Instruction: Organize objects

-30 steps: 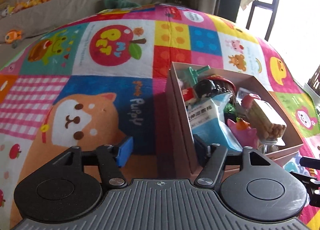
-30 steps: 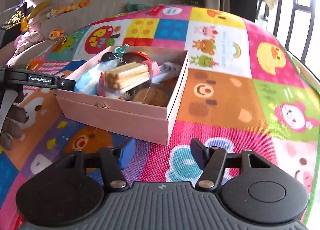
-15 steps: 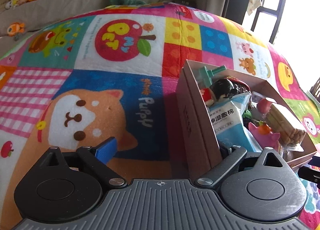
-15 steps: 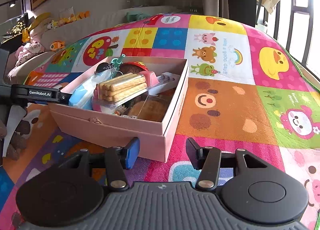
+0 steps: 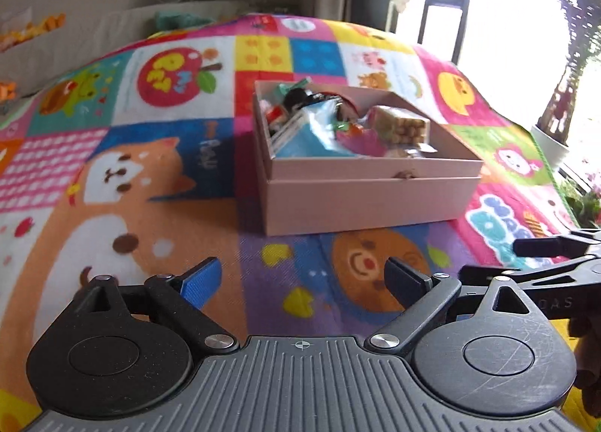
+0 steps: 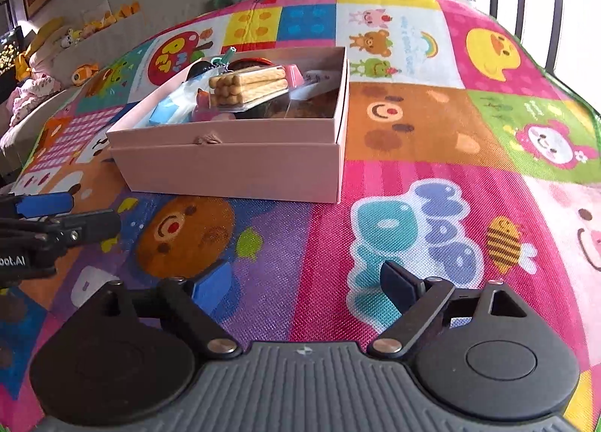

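The pink cardboard box (image 5: 370, 184), open-topped and seated in its own lid, rests on the colourful cartoon-patterned play mat (image 5: 157, 206) at about twelve o'clock from both tools. It is heaped with small things: a clear-wrapped bundle of biscuit sticks (image 6: 248, 84), a blue wet-wipes packet (image 5: 300, 139) and assorted toys, some rising above the rim.

The left tool (image 5: 302, 280) hovers over the mat with its jaws spread wide and nothing between them. The right tool (image 6: 300, 281) is opening its jaws, also empty, above the mat near the box's front right corner. Neither touches the box.

The packing looks done, and the step in hand seems to be a release and retreat from the box. To do it well, keep both tools wide and clear of the front wall so the box is not dragged. If it must be moved again, grip opposite walls low on the lid, level, so the piled biscuit sticks do not slide off.
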The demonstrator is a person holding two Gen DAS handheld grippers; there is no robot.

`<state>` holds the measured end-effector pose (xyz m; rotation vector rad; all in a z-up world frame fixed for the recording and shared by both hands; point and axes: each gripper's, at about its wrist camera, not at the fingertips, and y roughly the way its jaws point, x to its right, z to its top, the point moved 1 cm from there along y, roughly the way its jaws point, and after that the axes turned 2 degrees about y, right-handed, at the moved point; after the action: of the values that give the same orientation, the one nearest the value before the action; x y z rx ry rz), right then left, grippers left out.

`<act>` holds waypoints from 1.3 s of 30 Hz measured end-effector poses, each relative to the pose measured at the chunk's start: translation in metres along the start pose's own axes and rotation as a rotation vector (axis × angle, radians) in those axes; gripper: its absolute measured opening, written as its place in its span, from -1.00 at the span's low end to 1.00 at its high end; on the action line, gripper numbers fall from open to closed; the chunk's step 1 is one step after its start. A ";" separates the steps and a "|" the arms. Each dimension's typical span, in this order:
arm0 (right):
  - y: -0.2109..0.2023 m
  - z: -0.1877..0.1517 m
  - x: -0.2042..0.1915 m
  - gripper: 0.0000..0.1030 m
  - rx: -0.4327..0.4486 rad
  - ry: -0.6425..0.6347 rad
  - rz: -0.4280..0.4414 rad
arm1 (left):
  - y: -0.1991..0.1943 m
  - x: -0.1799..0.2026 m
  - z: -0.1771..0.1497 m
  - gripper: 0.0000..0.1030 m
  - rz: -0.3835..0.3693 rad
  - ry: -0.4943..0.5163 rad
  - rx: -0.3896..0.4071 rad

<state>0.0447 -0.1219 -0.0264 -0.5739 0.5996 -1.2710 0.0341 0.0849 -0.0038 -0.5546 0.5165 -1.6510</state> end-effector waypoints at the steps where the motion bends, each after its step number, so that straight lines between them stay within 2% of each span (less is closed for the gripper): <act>1: -0.002 0.000 -0.004 0.69 0.025 -0.021 -0.024 | 0.001 -0.005 0.002 0.86 0.004 -0.020 0.014; 2: -0.004 0.003 -0.005 0.69 0.058 -0.038 -0.045 | 0.002 -0.010 0.006 0.85 -0.022 -0.028 0.033; 3: -0.005 0.007 -0.006 0.69 0.090 -0.059 -0.057 | 0.004 -0.015 0.010 0.82 -0.082 -0.035 0.045; 5: -0.003 0.017 -0.005 0.69 0.139 -0.130 -0.059 | 0.013 -0.023 0.019 0.80 -0.268 -0.047 0.050; 6: -0.001 0.023 -0.003 0.69 0.147 -0.149 -0.037 | 0.018 -0.024 0.022 0.80 -0.334 -0.048 0.052; 7: 0.001 0.029 0.001 0.69 0.145 -0.154 0.016 | 0.024 -0.023 0.025 0.78 -0.339 -0.031 0.046; 9: 0.006 0.037 0.006 0.69 0.139 -0.162 0.069 | 0.035 -0.015 0.029 0.76 -0.293 0.037 0.016; 11: 0.013 0.039 0.005 0.56 0.140 -0.195 0.057 | 0.043 -0.009 0.031 0.76 -0.267 0.069 0.001; 13: 0.019 0.041 0.008 0.32 0.127 -0.201 0.072 | 0.049 -0.005 0.033 0.76 -0.281 0.071 -0.010; 15: 0.022 0.040 0.011 0.27 0.126 -0.196 0.095 | 0.053 -0.001 0.038 0.76 -0.280 0.076 -0.008; 18: 0.024 0.040 0.017 0.28 0.132 -0.193 0.093 | 0.049 0.000 0.040 0.63 -0.286 0.108 -0.037; 21: 0.017 0.037 0.024 0.28 0.141 -0.173 0.086 | 0.032 -0.012 0.034 0.57 -0.219 0.125 -0.023; 23: 0.011 0.035 0.030 0.28 0.139 -0.148 0.105 | 0.026 -0.035 0.034 0.57 -0.165 0.036 0.006; 25: 0.007 0.034 0.035 0.29 0.132 -0.114 0.127 | 0.022 -0.065 0.042 0.57 -0.137 -0.142 0.061; 27: 0.006 0.033 0.035 0.29 0.127 -0.090 0.131 | 0.022 -0.085 0.054 0.57 -0.133 -0.283 0.106; 28: 0.007 0.033 0.033 0.30 0.125 -0.080 0.134 | 0.025 -0.089 0.062 0.57 -0.134 -0.307 0.121; 30: 0.009 0.031 0.030 0.30 0.121 -0.068 0.140 | 0.037 -0.087 0.078 0.57 -0.117 -0.268 0.119; 33: 0.014 0.027 0.024 0.30 0.101 -0.054 0.140 | 0.062 -0.078 0.090 0.56 -0.087 -0.234 0.054; 37: 0.012 0.023 0.020 0.30 0.108 -0.068 0.156 | 0.084 -0.065 0.086 0.55 -0.201 -0.262 -0.012; 39: 0.010 0.024 0.020 0.31 0.122 -0.079 0.150 | 0.090 -0.053 0.083 0.61 -0.210 -0.241 -0.033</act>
<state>0.0719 -0.1377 -0.0181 -0.4675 0.4865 -1.1297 0.1623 0.1228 0.0019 -0.8440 0.3166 -1.7455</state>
